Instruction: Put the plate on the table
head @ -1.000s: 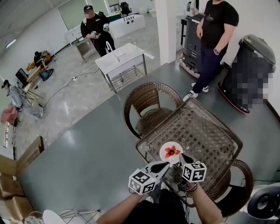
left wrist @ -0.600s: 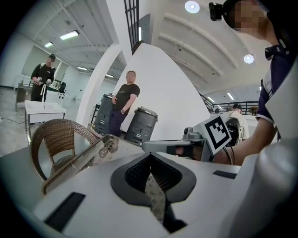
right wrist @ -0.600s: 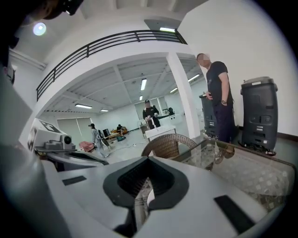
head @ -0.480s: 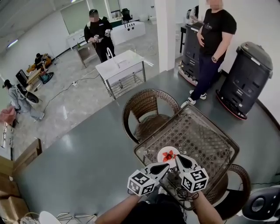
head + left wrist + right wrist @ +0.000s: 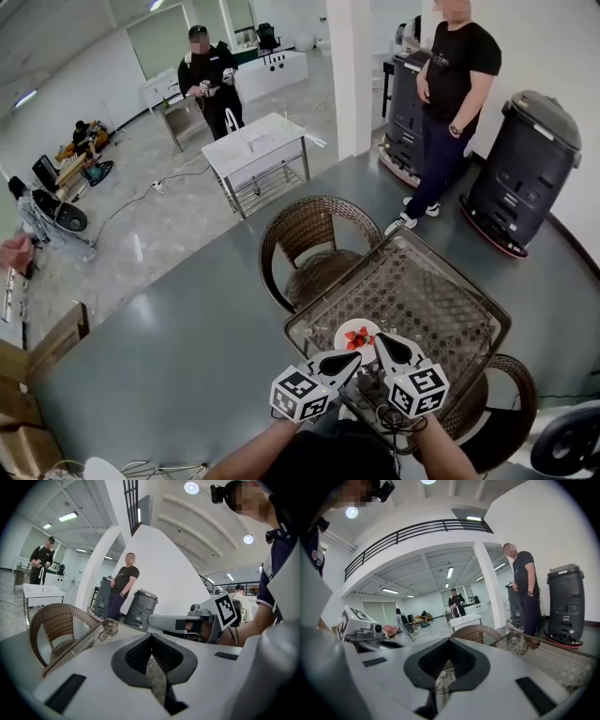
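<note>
On glass-topped wicker table (image 5: 441, 291), white plate (image 5: 357, 336)

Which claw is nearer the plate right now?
Right, by a little. In the head view the right claw overlaps the plate's right rim; the left claw lies just short of its near rim. Both are shut.

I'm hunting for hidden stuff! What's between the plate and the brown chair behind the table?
Nothing extra. In the head view, only bare woven tabletop lies between the plate and the wicker chair.
</note>
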Available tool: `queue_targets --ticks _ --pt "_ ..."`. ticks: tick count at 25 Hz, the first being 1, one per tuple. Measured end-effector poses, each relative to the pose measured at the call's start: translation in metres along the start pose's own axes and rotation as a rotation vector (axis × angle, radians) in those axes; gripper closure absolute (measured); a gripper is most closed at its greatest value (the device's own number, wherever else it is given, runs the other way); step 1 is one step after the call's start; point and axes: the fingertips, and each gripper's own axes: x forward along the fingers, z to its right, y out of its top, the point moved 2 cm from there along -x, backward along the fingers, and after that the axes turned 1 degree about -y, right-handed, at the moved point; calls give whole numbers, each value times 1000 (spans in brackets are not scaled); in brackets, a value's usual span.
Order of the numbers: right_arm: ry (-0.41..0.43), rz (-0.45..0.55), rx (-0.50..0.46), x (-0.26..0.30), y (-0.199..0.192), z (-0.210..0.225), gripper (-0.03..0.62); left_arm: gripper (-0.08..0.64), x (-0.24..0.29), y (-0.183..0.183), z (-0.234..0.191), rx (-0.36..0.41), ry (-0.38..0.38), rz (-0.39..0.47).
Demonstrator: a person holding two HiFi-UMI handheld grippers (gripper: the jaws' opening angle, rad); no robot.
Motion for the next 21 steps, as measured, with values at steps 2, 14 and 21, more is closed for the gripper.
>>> queue_targets --ticks 2,14,21 --pt "2 2 -2 1 2 1 588 555 1 2 0 1 -2 0" --pt "11 16 -10 -1 9 -4 588 555 1 8 2 12 -14 -5" --pt "16 25 -17 -3 11 -10 588 555 -4 7 3 14 -18 -7"
